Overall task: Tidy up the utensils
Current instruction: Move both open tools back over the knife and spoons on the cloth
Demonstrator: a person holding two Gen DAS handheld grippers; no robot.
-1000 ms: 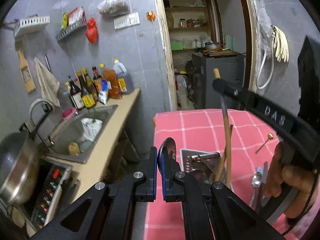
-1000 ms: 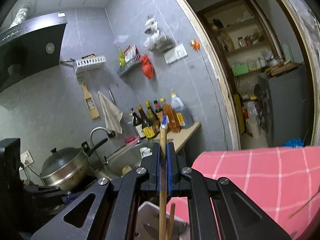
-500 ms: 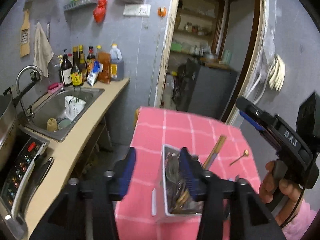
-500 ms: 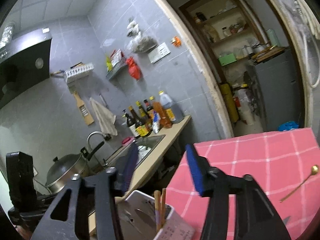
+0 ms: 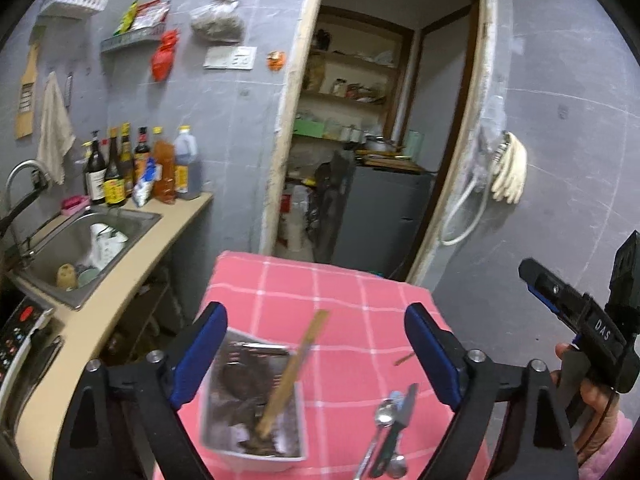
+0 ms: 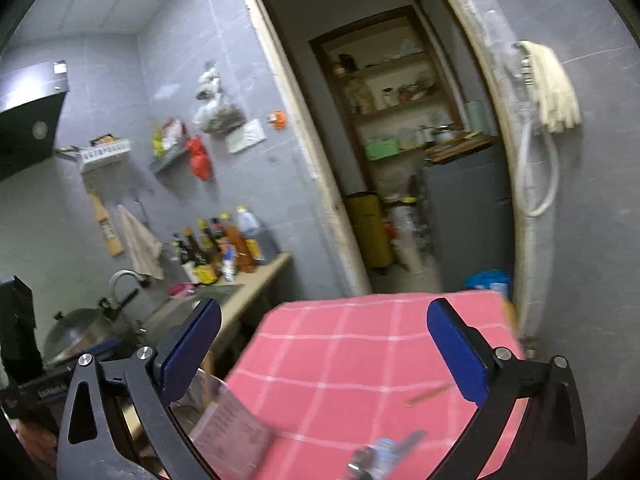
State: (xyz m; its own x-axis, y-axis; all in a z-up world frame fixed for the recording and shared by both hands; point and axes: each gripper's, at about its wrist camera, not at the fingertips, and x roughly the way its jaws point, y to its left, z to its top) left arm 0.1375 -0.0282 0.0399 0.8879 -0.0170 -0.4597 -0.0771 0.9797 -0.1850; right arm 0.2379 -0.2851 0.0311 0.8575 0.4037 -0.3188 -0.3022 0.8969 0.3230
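A white utensil holder (image 5: 224, 436) stands near the left front of the pink checked tablecloth (image 5: 344, 300). Wooden chopsticks (image 5: 298, 364) lean out of it among dark metal utensils. My left gripper (image 5: 316, 354) hovers just above and behind the holder, its jaws opening, nothing pressed between the blue pads. Spoons and a knife (image 5: 390, 428) lie to the holder's right, with a small gold spoon (image 5: 404, 359) farther back. My right gripper (image 6: 324, 348) is also opening and empty, with the blurred holder (image 6: 232, 428) at its lower left and the gold spoon (image 6: 428, 394) ahead.
A counter (image 5: 120, 308) with a sink (image 5: 80, 248) and sauce bottles (image 5: 136, 168) runs along the left. A wok (image 6: 76, 332) and a cooktop (image 5: 20, 340) sit nearer. A doorway (image 5: 380, 160) opens behind the table. A hand (image 5: 588, 396) holds the right gripper at the right.
Both grippers went from shut to wide open. The left let go of a metal spoon and the right let go of the chopsticks, which now stand in the holder. Both drew back.
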